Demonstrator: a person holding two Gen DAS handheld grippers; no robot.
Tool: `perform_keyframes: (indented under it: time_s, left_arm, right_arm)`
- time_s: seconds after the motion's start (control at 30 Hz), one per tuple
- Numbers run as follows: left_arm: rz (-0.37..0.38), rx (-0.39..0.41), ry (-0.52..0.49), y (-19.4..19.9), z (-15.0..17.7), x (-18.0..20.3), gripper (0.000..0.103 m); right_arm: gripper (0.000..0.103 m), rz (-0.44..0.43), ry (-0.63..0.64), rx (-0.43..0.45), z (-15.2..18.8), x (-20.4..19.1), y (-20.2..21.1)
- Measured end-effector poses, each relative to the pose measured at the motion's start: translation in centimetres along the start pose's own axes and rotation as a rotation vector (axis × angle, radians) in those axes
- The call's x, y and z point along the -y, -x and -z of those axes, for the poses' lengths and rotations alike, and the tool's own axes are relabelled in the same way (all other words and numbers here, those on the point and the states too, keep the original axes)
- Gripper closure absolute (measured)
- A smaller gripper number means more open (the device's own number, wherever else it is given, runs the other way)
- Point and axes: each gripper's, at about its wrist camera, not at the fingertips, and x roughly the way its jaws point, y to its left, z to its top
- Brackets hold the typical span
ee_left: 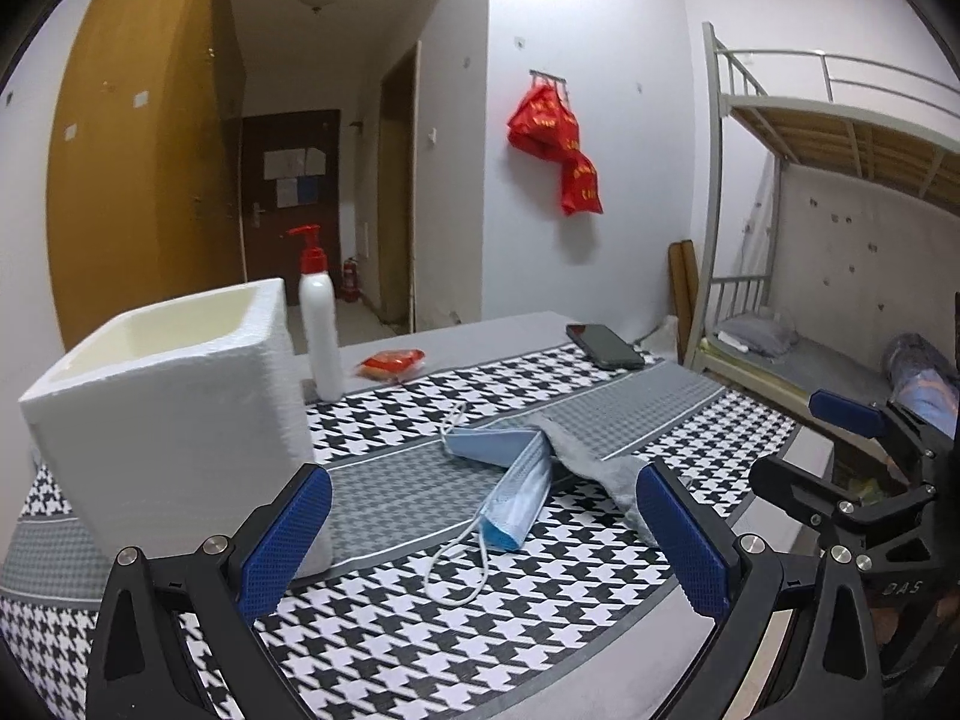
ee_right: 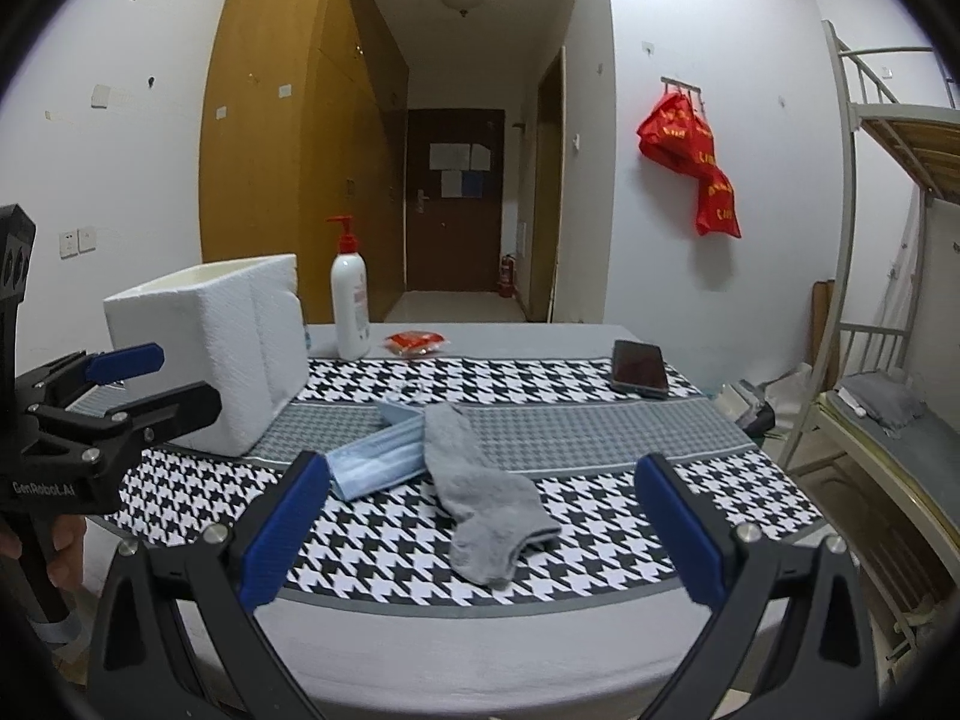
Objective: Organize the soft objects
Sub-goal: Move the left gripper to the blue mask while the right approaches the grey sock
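A grey sock [ee_right: 480, 492] lies on the houndstooth cloth [ee_right: 600, 546], its upper end over two blue face masks [ee_right: 384, 462]. In the left wrist view the masks [ee_left: 510, 474] lie in front of the sock [ee_left: 600, 462]. A white foam box [ee_left: 174, 408], open at the top, stands at the left; it also shows in the right wrist view [ee_right: 210, 348]. My left gripper [ee_left: 480, 540] is open and empty, just short of the masks. My right gripper [ee_right: 480, 534] is open and empty, above the near table edge, facing the sock.
A white pump bottle with a red top [ee_right: 350, 300] stands behind the box. A small red packet [ee_right: 417, 342] and a black phone [ee_right: 639, 369] lie at the far side. A bunk bed [ee_right: 888, 360] stands right of the table.
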Motion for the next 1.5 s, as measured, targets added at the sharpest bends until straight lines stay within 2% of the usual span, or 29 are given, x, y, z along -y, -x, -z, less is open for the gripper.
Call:
perform_keyframes:
  time_s: [0.43, 0.97, 1.1, 1.37, 1.43, 1.5]
  left_arm:
    - [0.003, -0.084, -0.029, -4.8, -0.2, 0.7, 0.001]
    - [0.041, -0.259, -0.052, -10.5, 0.3, 1.1, 0.001]
    - [0.041, -0.278, -0.058, -11.7, 0.4, 1.1, 0.002]
    - [0.080, -0.358, -0.059, -14.0, 1.2, 1.0, 0.023]
    - [0.087, -0.372, -0.055, -14.3, 1.3, 0.9, 0.026]
    - [0.088, -0.385, -0.057, -14.6, 1.3, 0.9, 0.037]
  right_arm:
    - [0.000, 0.002, -0.033, -0.069, 1.0, 2.0, -3.0]
    - [0.000, -0.029, -0.062, -0.147, 2.0, 3.2, -6.3]
    - [0.000, -0.033, -0.072, -0.154, 2.1, 3.4, -6.8]
    - [0.000, -0.038, -0.083, -0.168, 2.1, 3.8, -7.7]
    - [0.000, -0.035, -0.081, -0.175, 2.1, 3.8, -8.0]
    - [0.000, -0.040, -0.084, -0.182, 2.1, 3.9, -8.4]
